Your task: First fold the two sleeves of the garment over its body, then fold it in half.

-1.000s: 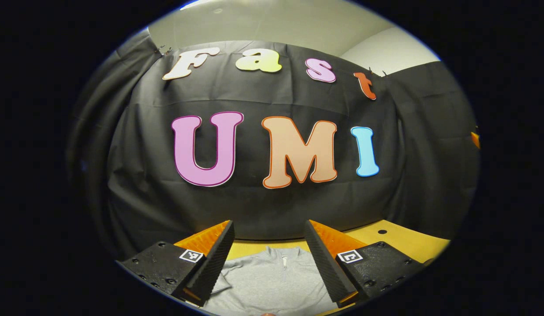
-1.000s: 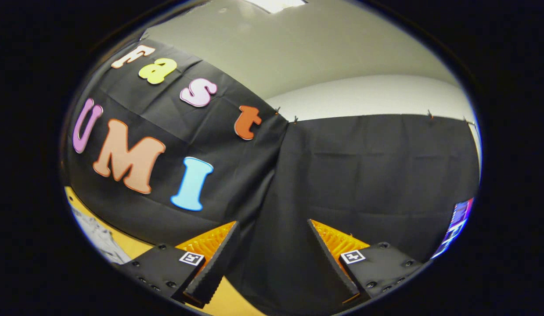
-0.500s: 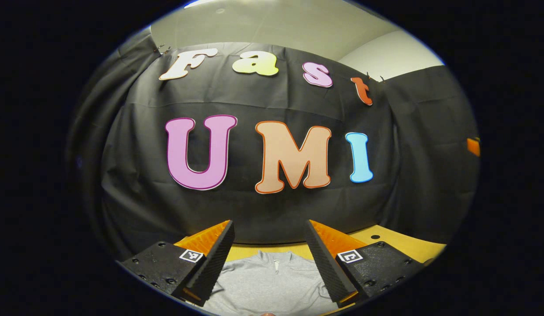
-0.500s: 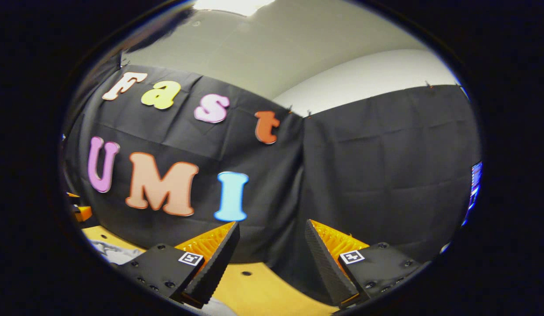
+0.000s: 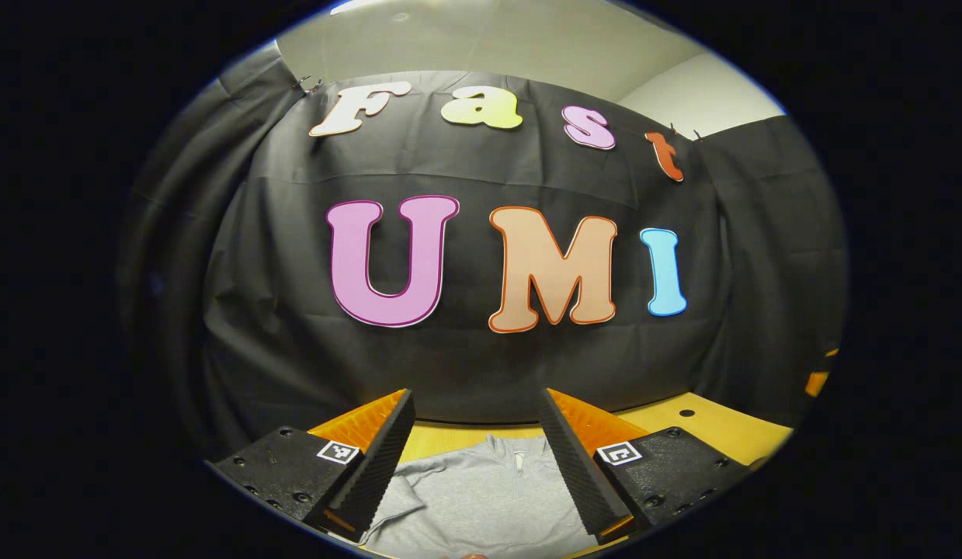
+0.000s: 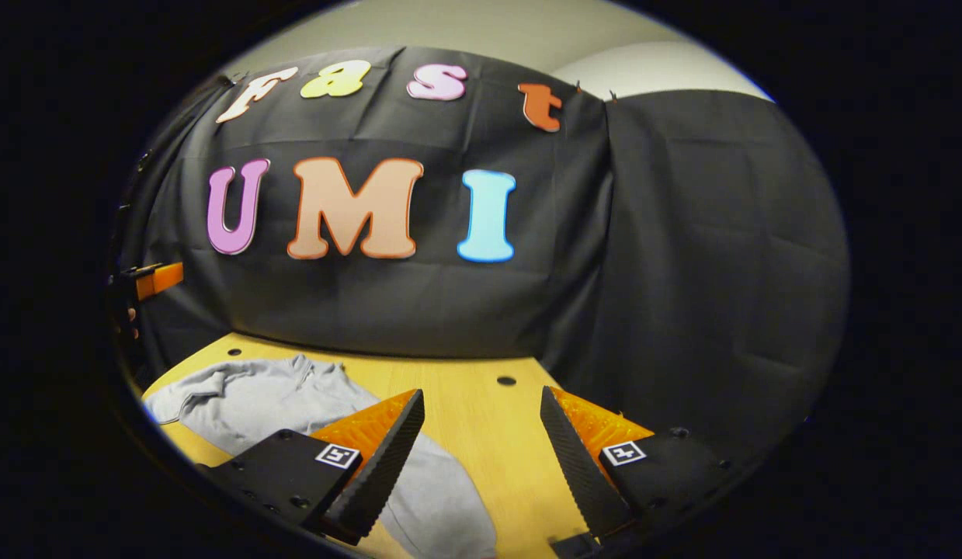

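Looking for anything to read here, and there's very little. On the left gripper [image 5: 476, 394], each finger's block carries a small square black-and-white coded marker: one on the left block [image 5: 338, 452], one on the right block [image 5: 619, 453]. These are blocky patterns with no letters or digits to make out. It's the same on the right gripper [image 6: 482, 390], with a coded square on its left block [image 6: 338, 455] and another on its right block [image 6: 623, 452], again with no readable characters. The grey garment [image 6: 255, 396] on the table shows no legible print, brand or number from here.
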`<state>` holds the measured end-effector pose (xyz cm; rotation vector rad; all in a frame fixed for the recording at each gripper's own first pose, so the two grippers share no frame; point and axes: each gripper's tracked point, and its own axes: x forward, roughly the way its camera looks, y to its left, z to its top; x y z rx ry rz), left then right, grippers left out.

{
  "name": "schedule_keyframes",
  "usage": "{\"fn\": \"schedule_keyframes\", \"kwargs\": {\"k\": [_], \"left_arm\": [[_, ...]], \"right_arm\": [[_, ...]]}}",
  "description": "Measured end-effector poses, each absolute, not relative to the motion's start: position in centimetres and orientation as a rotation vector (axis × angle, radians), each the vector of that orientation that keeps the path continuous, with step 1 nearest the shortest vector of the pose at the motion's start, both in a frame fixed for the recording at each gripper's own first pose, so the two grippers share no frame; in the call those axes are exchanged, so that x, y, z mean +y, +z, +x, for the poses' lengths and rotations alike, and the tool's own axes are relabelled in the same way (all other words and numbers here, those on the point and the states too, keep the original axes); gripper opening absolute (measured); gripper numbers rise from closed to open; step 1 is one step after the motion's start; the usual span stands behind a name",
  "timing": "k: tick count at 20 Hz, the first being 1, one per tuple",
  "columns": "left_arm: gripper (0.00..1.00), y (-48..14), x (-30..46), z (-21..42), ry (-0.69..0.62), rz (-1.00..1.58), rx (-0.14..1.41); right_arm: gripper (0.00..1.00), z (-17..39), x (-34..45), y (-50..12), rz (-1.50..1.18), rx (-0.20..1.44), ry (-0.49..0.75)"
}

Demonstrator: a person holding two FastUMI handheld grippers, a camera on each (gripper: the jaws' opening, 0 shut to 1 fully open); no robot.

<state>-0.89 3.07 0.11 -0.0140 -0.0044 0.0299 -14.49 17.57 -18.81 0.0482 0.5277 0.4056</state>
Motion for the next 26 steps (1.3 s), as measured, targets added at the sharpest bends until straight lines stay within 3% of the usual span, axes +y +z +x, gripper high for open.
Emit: {"fn": "schedule_keyframes", "kwargs": {"k": [5,10,15,16,18,21,26], "left_arm": [[0.95,-2.4,2.1,-1.5,0.014,0.009,0.074],[0.95,-2.8,0.8,-2.0,0.0,0.025,0.09],[0.95,-2.6,-1.8,-2.2,-0.013,0.06,0.105],[0.93,-2.5,-2.6,-2.1,-0.012,0.061,0.109],[0.95,-2.2,-3.8,-2.1,-0.001,0.051,0.101],[0.95,-2.3,-5.0,-2.2,0.04,0.05,0.09],[0.95,-2.1,-3.7,-2.8,0.099,0.05,0.076]], "right_arm": [[0.97,-24.1,14.5,-29.9,-0.057,0.873,0.458],[0.98,-30.9,13.5,-34.7,-0.051,1.073,0.473],[0.97,-34.0,12.3,-39.7,-0.01,1.27,0.46],[0.9,-34.0,12.4,-40.1,-0.004,1.285,0.465],[0.89,-34.3,13.0,-40.3,-0.076,1.316,0.571],[0.17,-34.9,14.9,-40.1,-0.028,1.457,0.682],[0.06,-33.6,15.3,-39.6,0.202,1.495,0.578]]}}
